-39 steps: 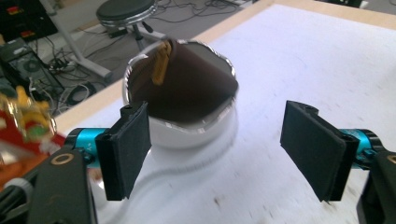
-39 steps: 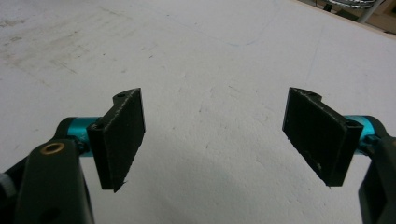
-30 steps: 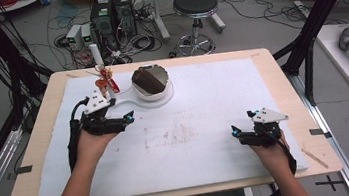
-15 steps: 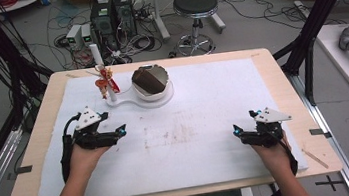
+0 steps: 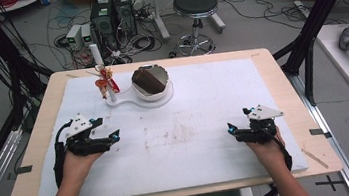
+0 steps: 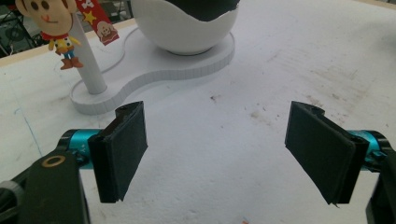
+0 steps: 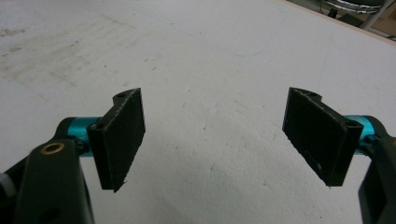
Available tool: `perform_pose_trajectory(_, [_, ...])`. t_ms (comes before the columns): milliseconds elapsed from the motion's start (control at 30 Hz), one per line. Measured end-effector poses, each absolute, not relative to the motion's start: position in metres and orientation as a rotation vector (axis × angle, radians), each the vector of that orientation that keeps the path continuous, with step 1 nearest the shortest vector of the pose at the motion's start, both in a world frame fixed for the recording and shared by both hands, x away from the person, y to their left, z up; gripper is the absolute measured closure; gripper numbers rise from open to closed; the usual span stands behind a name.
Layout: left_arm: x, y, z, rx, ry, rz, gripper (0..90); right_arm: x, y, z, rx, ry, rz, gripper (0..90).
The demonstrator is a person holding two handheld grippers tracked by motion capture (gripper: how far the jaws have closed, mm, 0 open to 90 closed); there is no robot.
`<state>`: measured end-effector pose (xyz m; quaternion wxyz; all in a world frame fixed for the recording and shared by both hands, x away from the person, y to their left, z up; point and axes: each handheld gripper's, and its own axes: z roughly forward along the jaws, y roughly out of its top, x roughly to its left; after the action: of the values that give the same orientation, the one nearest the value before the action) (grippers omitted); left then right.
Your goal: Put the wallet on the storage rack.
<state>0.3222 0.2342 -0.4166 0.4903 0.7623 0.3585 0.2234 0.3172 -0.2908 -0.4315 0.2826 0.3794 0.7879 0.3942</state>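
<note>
Table (image 5: 279, 65): wooden top under a white mat (image 5: 213, 103), stained near its middle. I take the mat as the work surface, there to protect the wood.

Stand (image 5: 130, 102): white, figure-eight base at the far left of the mat. One end carries a rounded white cup (image 6: 187, 28) with a dark, faceted object (image 5: 149, 80) sitting in it; I cannot tell what that object is. The other end carries an upright white post (image 6: 88, 60). My reading: the cup keeps the dark object from rolling, and the post is there to hang things on.

Left gripper (image 5: 98, 142): low over the mat, nearer my side than the stand and well apart from it, jaws pointing toward it. They stand wide with nothing between them.

Right gripper (image 5: 247, 130): low over the mat at its right side, jaws spread wide and empty, far from the stand. It looks parked.

Monkey charm (image 6: 51, 23): small cartoon figure hanging at the post, next to a red tag (image 6: 100, 21).

Writing: the tag shows yellow stars and a small dog picture; no legible words. I can read no brand on the grippers.
</note>
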Motion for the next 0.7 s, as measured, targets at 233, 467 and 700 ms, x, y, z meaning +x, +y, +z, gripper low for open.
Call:
perform_pose_trajectory(233, [0.3234, 0.2368, -0.4196, 1.853, 0.881, 0.530, 20.8, 0.3148, -0.2912, -0.4300, 1.020, 2.104, 1.056, 21.3])
perform_pose_trajectory(467, [0.3241, 0.2380, -0.4213, 1.855, 0.890, 0.519, 20.8, 0.3160, -0.2908, -0.4317, 1.018, 2.112, 1.058, 21.3])
perform_pose_trajectory(700, [0.3253, 0.2390, -0.4228, 1.862, 0.893, 0.516, 20.8, 0.3167, -0.2925, -0.4319, 1.028, 2.109, 1.052, 21.3])
